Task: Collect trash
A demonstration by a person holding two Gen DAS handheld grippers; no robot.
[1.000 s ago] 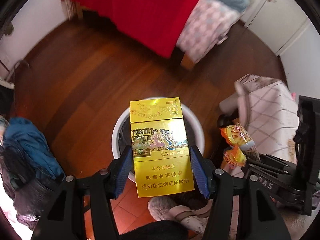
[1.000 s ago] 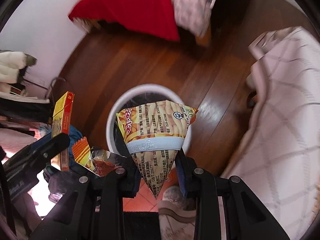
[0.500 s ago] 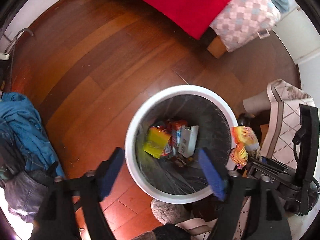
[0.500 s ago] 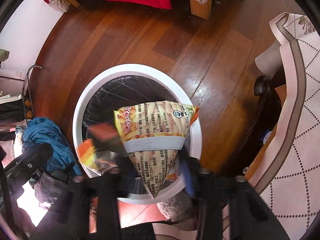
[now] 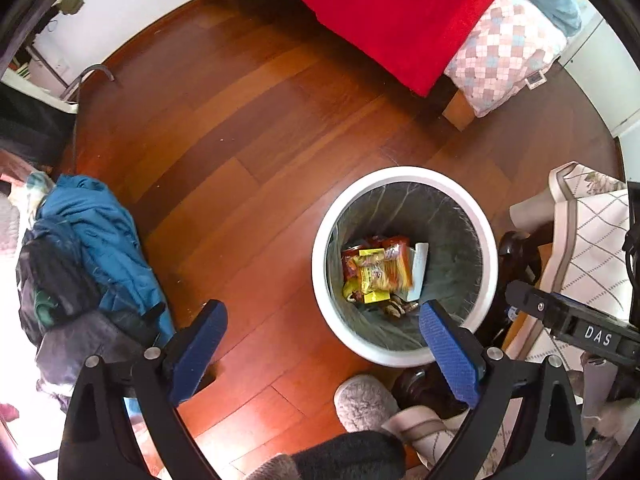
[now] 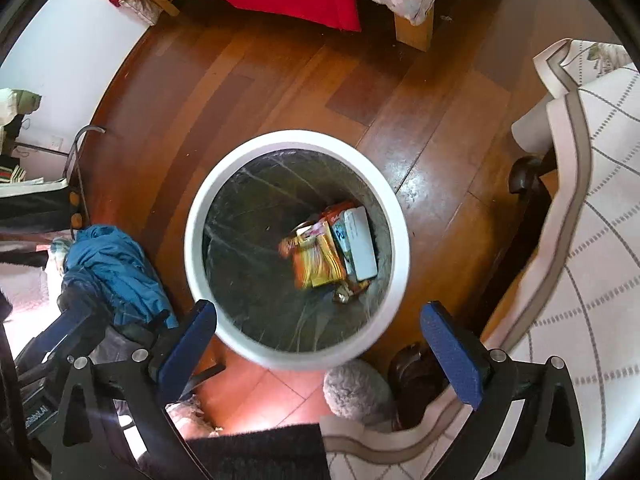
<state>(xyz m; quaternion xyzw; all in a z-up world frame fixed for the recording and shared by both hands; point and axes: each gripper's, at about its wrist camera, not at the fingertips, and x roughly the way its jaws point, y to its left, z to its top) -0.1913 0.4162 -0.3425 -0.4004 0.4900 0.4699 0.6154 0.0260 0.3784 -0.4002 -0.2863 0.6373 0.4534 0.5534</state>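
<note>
Reddish wood floor (image 5: pixel 248 128), white wall (image 5: pixel 132 4), bed w/ red blanket (image 5: pixel 384 12), checked pillow (image 5: pixel 504 48).

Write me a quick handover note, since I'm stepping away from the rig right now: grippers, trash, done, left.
Left gripper: open, empty; its jaws have just been opening.
Right gripper: open, empty above the bin; its jaws have just been opening.
Trash: the yellow snack bag and other wrappers lie at the bottom of the white bin on the wooden floor.
Done: both pieces dropped in.
Left: no loose trash visible in these views; look around for more.
</note>
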